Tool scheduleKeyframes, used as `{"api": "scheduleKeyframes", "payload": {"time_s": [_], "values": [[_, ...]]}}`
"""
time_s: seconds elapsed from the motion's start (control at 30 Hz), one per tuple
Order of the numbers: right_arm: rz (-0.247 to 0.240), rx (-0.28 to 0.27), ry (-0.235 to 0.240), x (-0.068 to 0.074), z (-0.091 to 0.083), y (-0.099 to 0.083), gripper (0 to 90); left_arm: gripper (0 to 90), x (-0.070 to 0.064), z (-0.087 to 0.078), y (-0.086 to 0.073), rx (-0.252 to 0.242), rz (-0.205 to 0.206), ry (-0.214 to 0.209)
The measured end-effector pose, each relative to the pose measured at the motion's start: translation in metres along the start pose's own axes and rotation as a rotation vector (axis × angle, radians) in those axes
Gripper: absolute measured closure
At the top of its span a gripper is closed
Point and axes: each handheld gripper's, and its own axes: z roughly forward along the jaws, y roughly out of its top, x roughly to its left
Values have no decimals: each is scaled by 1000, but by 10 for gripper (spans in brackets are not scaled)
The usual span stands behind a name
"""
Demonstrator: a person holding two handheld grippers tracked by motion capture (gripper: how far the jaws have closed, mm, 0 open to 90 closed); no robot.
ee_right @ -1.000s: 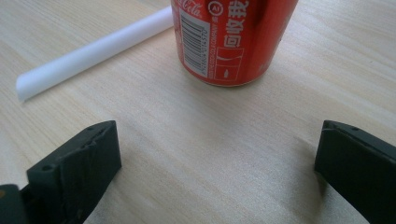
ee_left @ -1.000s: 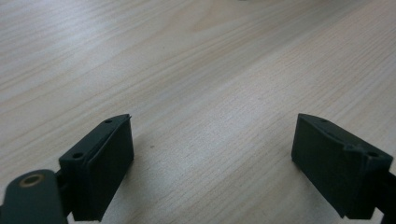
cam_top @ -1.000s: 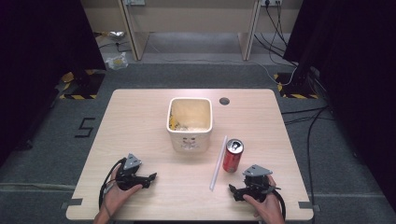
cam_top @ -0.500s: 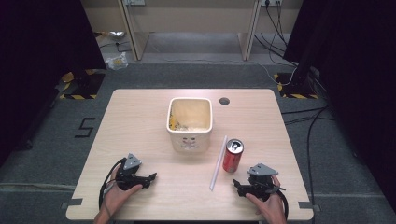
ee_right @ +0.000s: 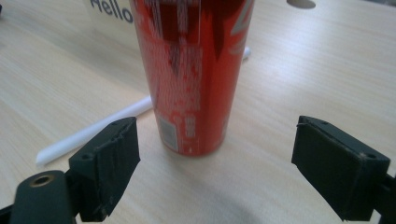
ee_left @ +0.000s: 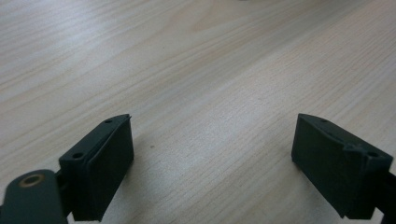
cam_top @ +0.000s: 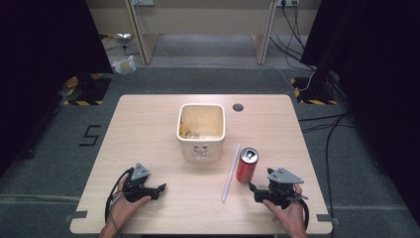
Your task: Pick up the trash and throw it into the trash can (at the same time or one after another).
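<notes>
Right gripper (ee_right: pixel 212 163) jaws wide, facing upright red can (ee_right: pixel 194 70). Left gripper (ee_left: pixel 210 158) jaws wide, empty. Risk: an off-centre approach could topple the can onto the straw (cam_top: pixel 230 172).

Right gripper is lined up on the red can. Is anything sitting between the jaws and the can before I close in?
Nothing visible does. The right gripper is open with the red can upright just ahead of the jaws and only bare table between. The white straw lies beside the can, toward the left jaw, outside the gap.
</notes>
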Motion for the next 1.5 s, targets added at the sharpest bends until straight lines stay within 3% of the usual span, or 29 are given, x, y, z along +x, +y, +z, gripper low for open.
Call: {"api": "scheduleKeyframes", "payload": {"time_s": [0.43, 0.87, 1.1, 1.5], "values": [[-22, -22, 29, 0, 12, 19, 158, 121, 0, 0, 0, 0, 0, 0], [24, -21, 49, -3, 27, 22, 159, 121, 0, 0, 0, 0, 0, 0], [5, -23, 62, 0, 32, 24, 163, 121, 0, 0, 0, -3, 0, 0], [0, -12, 80, 0, 41, 23, 289, 121, 0, 0, 0, 0, 0, 0]]}}
